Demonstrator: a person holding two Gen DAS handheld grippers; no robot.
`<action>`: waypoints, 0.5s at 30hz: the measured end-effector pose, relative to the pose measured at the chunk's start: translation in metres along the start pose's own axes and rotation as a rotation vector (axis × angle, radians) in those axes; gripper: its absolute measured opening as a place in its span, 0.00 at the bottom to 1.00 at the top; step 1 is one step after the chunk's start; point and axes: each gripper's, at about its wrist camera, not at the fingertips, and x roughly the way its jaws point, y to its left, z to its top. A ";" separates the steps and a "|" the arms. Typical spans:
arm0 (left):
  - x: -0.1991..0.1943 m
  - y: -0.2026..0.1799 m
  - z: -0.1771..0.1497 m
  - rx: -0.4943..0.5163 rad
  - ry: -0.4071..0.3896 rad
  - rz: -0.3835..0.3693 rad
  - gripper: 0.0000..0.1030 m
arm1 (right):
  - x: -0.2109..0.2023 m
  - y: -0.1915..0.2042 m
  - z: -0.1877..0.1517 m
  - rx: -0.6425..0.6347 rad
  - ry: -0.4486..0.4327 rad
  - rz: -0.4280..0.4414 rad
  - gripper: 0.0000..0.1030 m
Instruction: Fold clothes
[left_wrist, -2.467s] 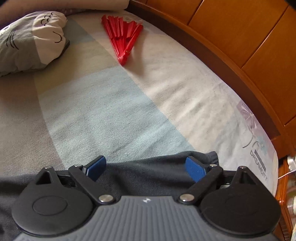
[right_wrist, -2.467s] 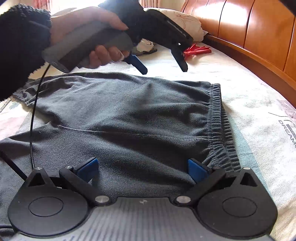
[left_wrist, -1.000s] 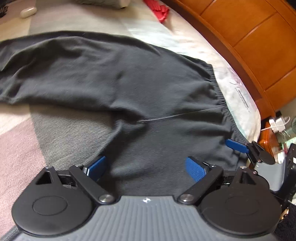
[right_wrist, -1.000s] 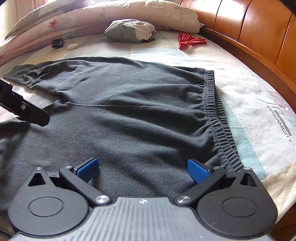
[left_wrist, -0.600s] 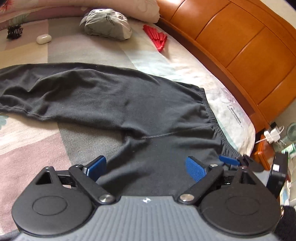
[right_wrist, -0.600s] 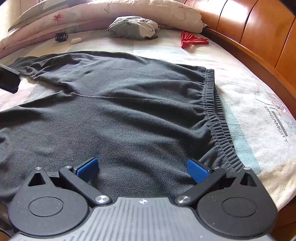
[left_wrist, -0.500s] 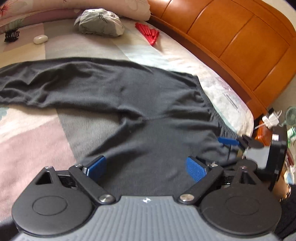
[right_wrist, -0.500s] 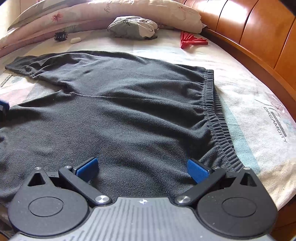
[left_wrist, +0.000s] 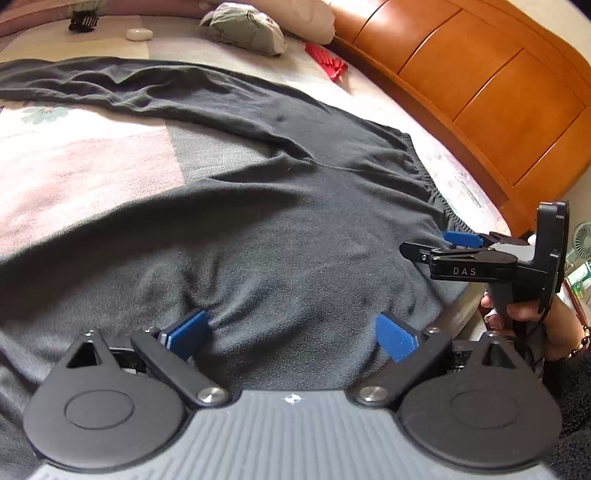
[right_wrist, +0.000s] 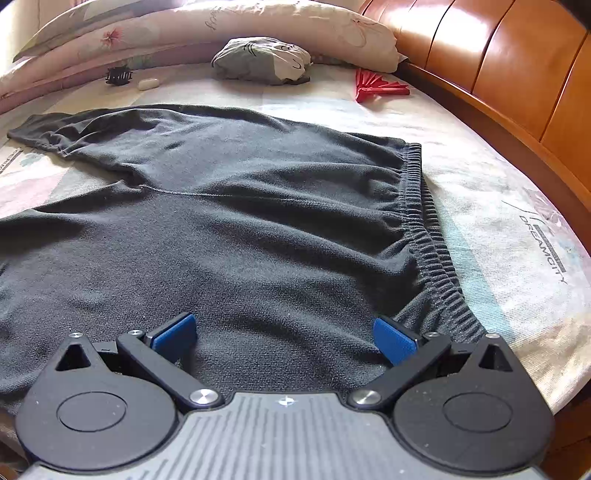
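A bed (right_wrist: 498, 236) with a pale patterned sheet and an orange wooden headboard (left_wrist: 491, 85) fills both views; pillows (right_wrist: 207, 26) line the far edge.

Dark grey trousers (right_wrist: 240, 236) lie spread flat on the bed, waistband (right_wrist: 432, 236) toward the headboard, one leg running off to the far left. Two and a half seconds ago the left claw (left_wrist: 291, 328) looked past the far edge of the cloth at bare sheet and the red fan (left_wrist: 327, 61). Since then it has swung back to the near side and now sits low over the nearer leg, its jaws spread wide after just opening a little further. Cloth lies between the blue pads (left_wrist: 188, 328), one pad at or against a small pucker, nothing pinched. The right claw (right_wrist: 284, 336) has hardly moved: it hovers at the near corner by the waistband, jaws apart, holding nothing.

Both claws are thus lined up along the near edge, which suggests the next step is to pinch that edge and carry it over; no fold is made yet.

No container is in view. Loose on the bed are a small grey cushion (right_wrist: 262, 61), a hair clip (right_wrist: 118, 75) and a small white case (right_wrist: 147, 83).
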 end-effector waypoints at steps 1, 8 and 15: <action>-0.002 -0.002 -0.002 0.004 0.007 -0.010 0.96 | -0.002 0.001 0.002 -0.003 0.015 -0.006 1.00; -0.024 0.012 0.013 -0.027 -0.056 0.039 0.96 | -0.029 0.028 0.016 -0.055 -0.032 0.095 1.00; -0.012 0.012 -0.005 -0.019 -0.022 0.036 0.97 | -0.007 0.047 0.000 -0.048 0.022 0.151 1.00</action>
